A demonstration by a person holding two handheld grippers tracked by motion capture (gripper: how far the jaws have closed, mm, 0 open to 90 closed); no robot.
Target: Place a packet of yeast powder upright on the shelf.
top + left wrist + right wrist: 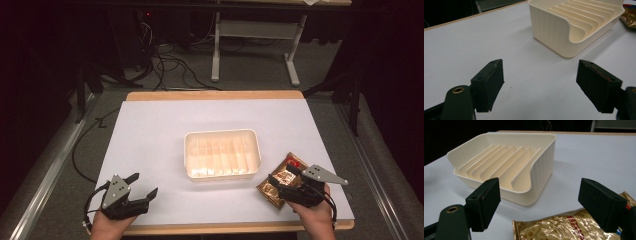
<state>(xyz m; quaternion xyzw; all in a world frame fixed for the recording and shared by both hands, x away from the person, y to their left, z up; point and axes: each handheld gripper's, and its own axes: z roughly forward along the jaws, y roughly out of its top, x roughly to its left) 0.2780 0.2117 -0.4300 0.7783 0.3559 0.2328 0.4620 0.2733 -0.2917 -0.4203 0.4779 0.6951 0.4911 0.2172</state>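
Note:
A cream plastic rack tray (222,154) with several upright dividers sits at the middle of the white table; its curved wall (559,37) faces my left gripper, and its ribbed corner (541,177) faces my right. Shiny gold snack packets (278,185) lie at the front right, partly under my right gripper (284,176), which hovers open just above them. The top packet (559,227) lies below and between the right jaws. My left gripper (145,186) rests open at the front left with bare table (536,82) between its jaws. A packet edge (629,15) peeks beyond the tray.
The white sheet (165,125) covers a wooden tabletop whose front edge (210,229) runs between the person's hands. Behind the table the floor holds cables (165,65) and a white desk frame (260,35). Metal rails (45,170) flank the table.

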